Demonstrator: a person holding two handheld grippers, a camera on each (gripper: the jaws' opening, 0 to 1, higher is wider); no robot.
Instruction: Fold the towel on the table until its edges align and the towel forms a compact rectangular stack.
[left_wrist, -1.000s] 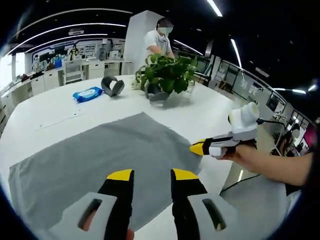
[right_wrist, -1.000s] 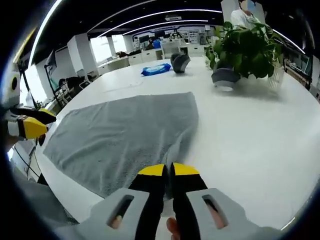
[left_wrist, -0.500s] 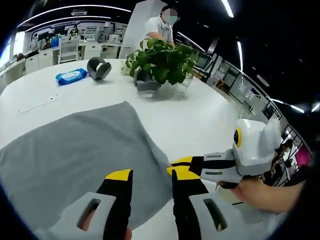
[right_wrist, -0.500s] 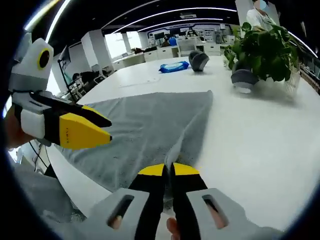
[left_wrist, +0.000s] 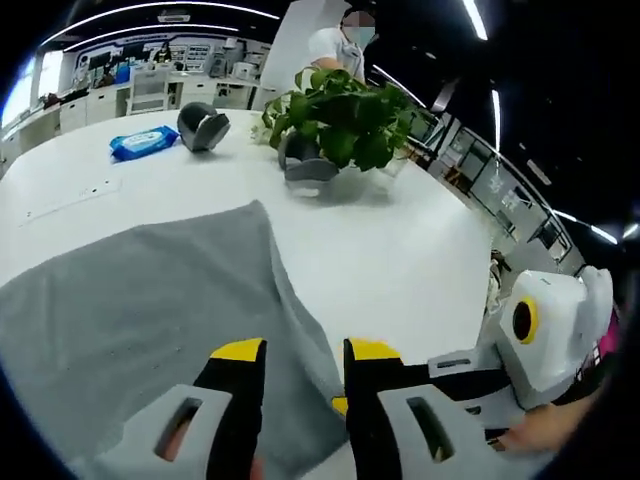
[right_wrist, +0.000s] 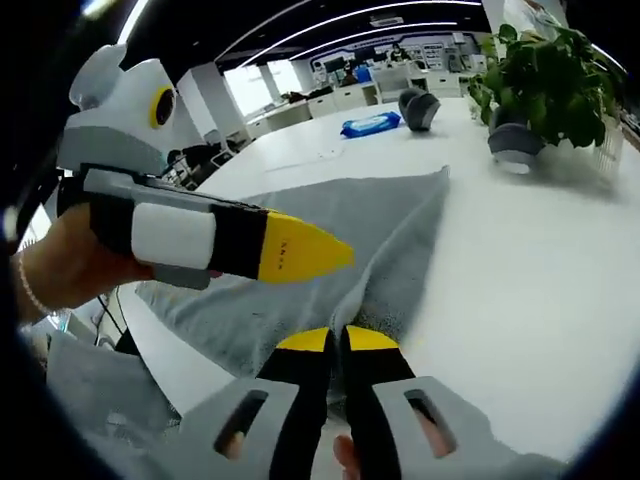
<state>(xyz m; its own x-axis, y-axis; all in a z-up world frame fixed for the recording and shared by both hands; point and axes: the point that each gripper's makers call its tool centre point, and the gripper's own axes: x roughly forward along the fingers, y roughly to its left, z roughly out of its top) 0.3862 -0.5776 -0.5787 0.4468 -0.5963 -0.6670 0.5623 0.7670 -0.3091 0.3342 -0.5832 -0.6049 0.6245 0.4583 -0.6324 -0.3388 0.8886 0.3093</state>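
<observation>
A grey towel (left_wrist: 130, 300) lies spread flat on the white table (left_wrist: 410, 250), with one corner pulled up into a ridge. My right gripper (right_wrist: 337, 340) is shut on that raised corner, and a crease in the towel (right_wrist: 330, 220) runs up to its jaws. My left gripper (left_wrist: 305, 350) is open and hovers over the same corner, with towel showing in its gap. In the right gripper view the left gripper (right_wrist: 330, 252) reaches in from the left, its yellow tip just above my right jaws. The right gripper (left_wrist: 340, 405) enters the left gripper view from the lower right, partly hidden behind my jaw.
A potted plant (left_wrist: 340, 120) stands beyond the towel, with a person (left_wrist: 345, 40) behind it. A blue wipes pack (left_wrist: 145, 142) and a dark grey object (left_wrist: 203, 126) sit at the table's far side. The table edge curves off to the right.
My left gripper has moved across the towel and now sits right beside the right gripper at the held corner. The right gripper has kept its hold on the towel.
</observation>
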